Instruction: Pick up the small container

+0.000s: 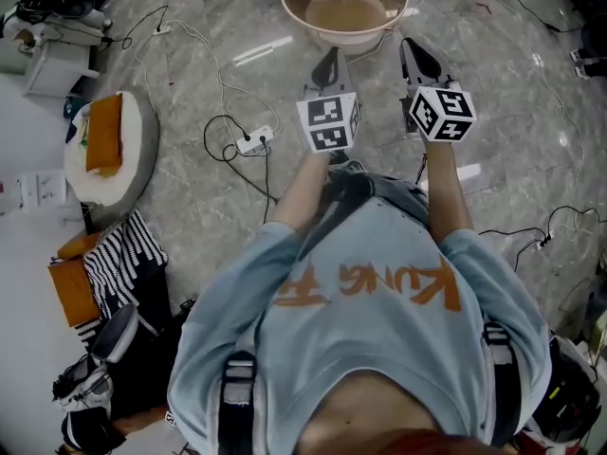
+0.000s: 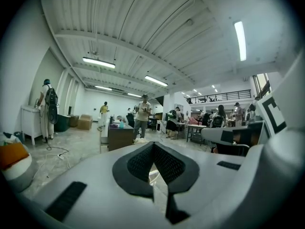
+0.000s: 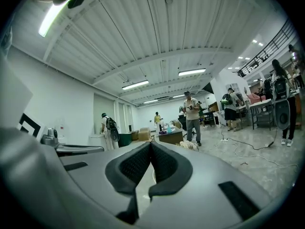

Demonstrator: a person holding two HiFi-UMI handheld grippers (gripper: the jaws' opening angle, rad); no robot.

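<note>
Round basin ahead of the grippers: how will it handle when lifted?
Basin looks like rigid moulded plastic: probably light, keeps shape. Smooth curved rim may slip in a pinch. Brownish inside, possibly liquid; then heavier, could slosh.

Marbled grey floor (image 1: pixel 493 55). White power strip (image 1: pixel 254 141) with trailing cables, centre-left. Round white cushion (image 1: pixel 138 152) at left edge, orange block (image 1: pixel 104 133) on top. Striped cloth (image 1: pixel 128 259) lower left. Left gripper view: person with backpack (image 2: pixel 47 108) far left, strip light (image 2: pixel 241 39) upper right.
</note>
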